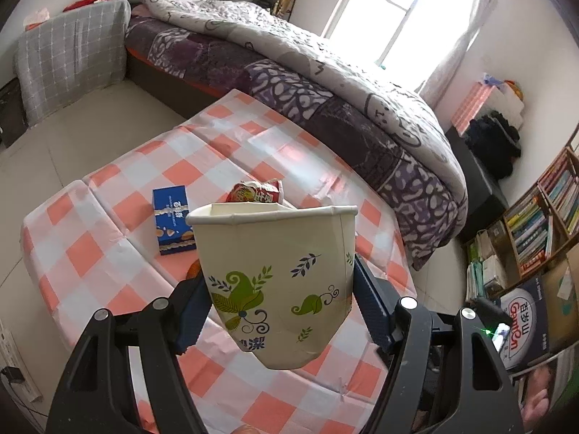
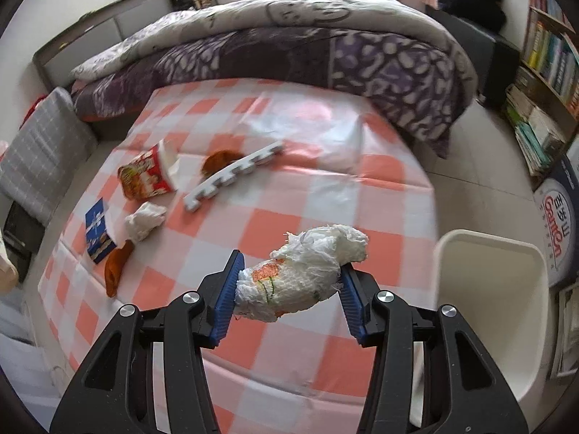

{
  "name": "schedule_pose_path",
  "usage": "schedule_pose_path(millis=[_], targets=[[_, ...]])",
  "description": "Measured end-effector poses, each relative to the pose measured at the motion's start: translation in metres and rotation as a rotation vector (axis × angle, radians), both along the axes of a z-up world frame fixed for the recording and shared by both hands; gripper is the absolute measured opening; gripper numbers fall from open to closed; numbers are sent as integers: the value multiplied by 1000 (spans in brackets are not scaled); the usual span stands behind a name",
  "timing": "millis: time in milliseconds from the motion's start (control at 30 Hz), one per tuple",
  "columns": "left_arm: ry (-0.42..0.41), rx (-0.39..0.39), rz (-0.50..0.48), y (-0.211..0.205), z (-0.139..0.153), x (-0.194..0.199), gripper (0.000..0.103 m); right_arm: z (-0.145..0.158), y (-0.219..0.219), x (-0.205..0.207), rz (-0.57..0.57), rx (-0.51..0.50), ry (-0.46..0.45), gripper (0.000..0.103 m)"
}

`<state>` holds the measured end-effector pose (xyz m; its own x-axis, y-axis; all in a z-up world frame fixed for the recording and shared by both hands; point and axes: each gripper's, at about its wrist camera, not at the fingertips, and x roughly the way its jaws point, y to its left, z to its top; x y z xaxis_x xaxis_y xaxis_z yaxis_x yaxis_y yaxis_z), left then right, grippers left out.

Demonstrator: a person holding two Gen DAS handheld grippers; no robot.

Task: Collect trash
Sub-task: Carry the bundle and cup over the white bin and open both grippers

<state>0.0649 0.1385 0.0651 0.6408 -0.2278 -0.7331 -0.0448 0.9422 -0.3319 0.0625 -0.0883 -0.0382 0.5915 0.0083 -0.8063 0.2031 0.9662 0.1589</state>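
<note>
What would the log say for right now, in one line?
left gripper: holds paper cup | right gripper: holds crumpled wad above table | white bin: beside table

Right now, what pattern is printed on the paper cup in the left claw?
Green leaves with dark swirls on cream paper cup; the left wrist view shows it best.

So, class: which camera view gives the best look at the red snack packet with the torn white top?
The right wrist view. There the red snack packet with the torn white top lies fully visible on the pink checked tablecloth. In the left wrist view only its upper edge peeks above the rim of the leaf-printed paper cup.
</note>
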Motion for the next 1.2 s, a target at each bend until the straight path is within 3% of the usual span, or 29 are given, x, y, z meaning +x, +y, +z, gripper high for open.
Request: schedule_pose_path(millis=[533, 1200], targets=[[5, 40, -114, -69, -15, -1, 70, 18, -96, -45, -154, 4, -18, 49], [-31, 96, -515, -235, -51, -38, 71, 14, -209, -105, -355, -16, 75, 54]])
